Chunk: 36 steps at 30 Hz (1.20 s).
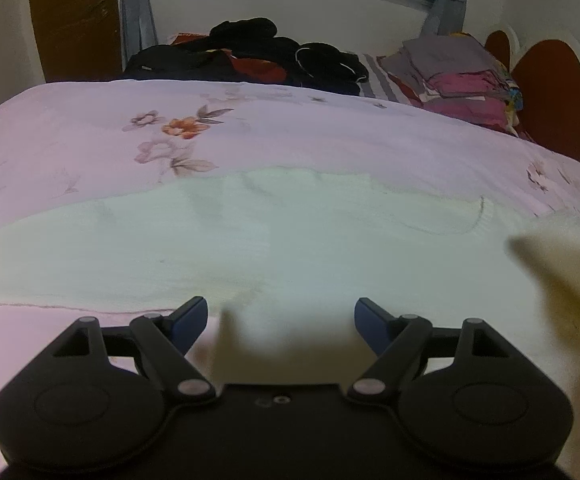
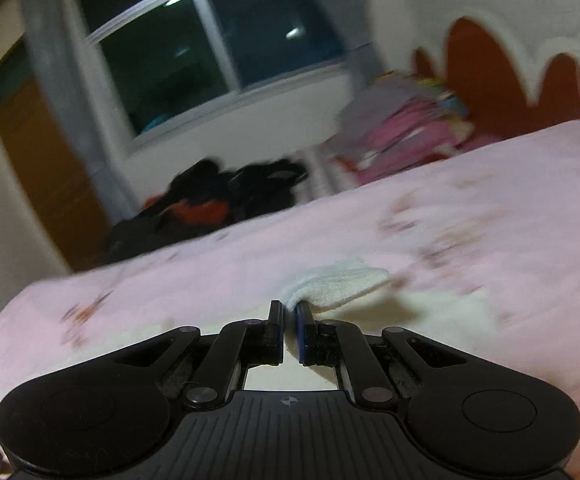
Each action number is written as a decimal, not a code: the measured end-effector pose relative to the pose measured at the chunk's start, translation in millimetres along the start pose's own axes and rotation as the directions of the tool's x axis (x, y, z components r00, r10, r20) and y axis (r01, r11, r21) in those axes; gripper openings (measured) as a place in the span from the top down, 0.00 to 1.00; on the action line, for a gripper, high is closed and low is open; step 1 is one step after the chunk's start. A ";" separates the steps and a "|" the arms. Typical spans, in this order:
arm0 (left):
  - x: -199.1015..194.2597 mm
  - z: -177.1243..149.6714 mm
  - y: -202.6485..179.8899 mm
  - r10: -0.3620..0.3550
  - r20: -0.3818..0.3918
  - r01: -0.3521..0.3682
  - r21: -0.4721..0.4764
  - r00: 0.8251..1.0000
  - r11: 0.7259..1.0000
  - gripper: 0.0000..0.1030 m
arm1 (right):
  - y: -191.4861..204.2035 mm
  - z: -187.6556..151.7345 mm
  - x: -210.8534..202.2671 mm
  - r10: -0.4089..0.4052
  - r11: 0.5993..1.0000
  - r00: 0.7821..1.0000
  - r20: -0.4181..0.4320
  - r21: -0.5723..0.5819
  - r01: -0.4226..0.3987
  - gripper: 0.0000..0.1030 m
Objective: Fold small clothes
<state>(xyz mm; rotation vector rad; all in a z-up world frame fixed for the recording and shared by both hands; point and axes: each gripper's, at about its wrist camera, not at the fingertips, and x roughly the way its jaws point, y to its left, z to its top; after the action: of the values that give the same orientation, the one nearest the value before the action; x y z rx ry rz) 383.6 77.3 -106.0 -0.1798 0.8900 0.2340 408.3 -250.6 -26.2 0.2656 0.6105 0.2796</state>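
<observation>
A small white garment (image 1: 250, 236) lies spread flat on the pink floral bedspread (image 1: 90, 132). My left gripper (image 1: 281, 312) is open, its blue-padded fingers wide apart just above the garment's near edge. A lifted white corner (image 1: 561, 272) shows blurred at the right edge of the left wrist view. In the right wrist view my right gripper (image 2: 289, 312) is shut on that corner of the white garment (image 2: 337, 284) and holds it raised above the bedspread (image 2: 489, 220). The view is motion-blurred.
A heap of dark clothes (image 1: 250, 52) lies at the far side of the bed. A stack of folded clothes (image 1: 457, 72) sits at the far right by the red headboard (image 1: 545, 80). A window (image 2: 210, 52) and a brown door (image 1: 74, 16) are behind.
</observation>
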 end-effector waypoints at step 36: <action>21.3 24.3 23.0 -0.128 -0.042 0.120 -0.165 0.991 0.979 0.16 | 46.8 -52.0 59.5 0.170 0.984 0.960 -0.221 -0.017 -0.178 0.95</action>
<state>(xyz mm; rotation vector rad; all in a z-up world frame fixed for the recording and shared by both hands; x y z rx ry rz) 408.3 108.1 -109.0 -0.3929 0.9086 0.1860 415.7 -178.9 -83.1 0.2554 0.8008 0.4936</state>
